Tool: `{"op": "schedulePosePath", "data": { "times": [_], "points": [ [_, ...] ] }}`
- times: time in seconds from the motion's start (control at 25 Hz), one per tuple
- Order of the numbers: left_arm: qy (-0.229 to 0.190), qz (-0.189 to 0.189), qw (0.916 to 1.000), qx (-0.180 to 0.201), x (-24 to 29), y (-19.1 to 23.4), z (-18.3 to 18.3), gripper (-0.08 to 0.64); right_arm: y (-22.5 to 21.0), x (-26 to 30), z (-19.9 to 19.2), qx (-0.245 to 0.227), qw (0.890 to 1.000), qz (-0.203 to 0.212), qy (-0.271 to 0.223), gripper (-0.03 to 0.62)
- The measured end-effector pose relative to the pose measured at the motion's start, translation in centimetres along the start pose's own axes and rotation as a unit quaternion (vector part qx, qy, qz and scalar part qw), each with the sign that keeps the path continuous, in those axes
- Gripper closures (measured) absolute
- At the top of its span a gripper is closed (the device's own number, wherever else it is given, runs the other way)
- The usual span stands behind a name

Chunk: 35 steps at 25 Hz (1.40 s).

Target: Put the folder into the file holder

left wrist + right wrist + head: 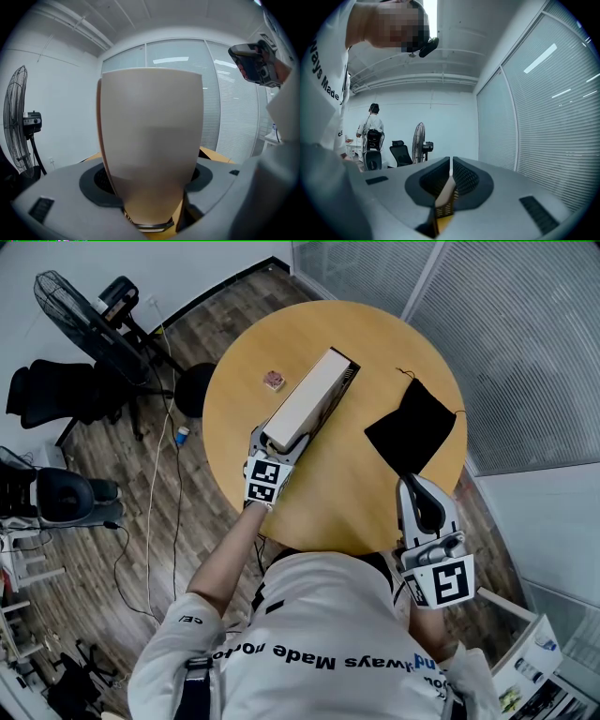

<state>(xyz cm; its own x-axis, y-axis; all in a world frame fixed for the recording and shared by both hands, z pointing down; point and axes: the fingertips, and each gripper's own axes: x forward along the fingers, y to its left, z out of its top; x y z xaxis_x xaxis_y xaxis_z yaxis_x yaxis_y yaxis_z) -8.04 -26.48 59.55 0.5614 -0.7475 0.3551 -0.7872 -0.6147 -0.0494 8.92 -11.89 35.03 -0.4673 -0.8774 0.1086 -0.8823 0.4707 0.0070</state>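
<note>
A long beige file holder (309, 399) lies on its side on the round wooden table (347, 488), its dark open end pointing to the far side. My left gripper (276, 444) stands at its near end, jaws wide on either side of it. In the left gripper view the beige holder (152, 140) fills the space between the jaws, and a sliver of table shows beside the right jaw, so the pads do not press. A flat black folder-like pouch (411, 432) lies to the right. My right gripper (413, 484) hovers just behind it, shut and empty (451, 171).
A small reddish block (274, 381) sits on the table left of the holder. A standing fan (70, 301), office chairs (56, 395) and cables occupy the floor on the left. Glass walls with blinds (525, 343) run along the right. A person (370, 129) stands far back.
</note>
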Motion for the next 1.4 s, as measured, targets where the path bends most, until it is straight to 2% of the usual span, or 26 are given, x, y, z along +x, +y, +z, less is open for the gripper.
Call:
{"op": "schedulePosePath", "data": {
  "times": [0.96, 1.24, 1.4],
  "points": [
    [-0.001, 0.064, 0.9957, -0.068, -5.1, -0.9, -0.2, 0.238, -0.8, -0.1, 0.2, 0.005, 1.0, 0.026, -0.003, 0.549],
    [-0.01, 0.067, 0.995, -0.073, -8.1, -5.0, 0.9, 0.239, -0.8, -3.3, -0.1, 0.002, 0.999, 0.033, -0.006, 0.549],
    [-0.027, 0.06, 0.9949, -0.076, -9.1, -6.4, 2.6, 0.3, -1.2, -3.8, -0.1, 0.0, 0.999, 0.036, -0.007, 0.549]
  ]
}}
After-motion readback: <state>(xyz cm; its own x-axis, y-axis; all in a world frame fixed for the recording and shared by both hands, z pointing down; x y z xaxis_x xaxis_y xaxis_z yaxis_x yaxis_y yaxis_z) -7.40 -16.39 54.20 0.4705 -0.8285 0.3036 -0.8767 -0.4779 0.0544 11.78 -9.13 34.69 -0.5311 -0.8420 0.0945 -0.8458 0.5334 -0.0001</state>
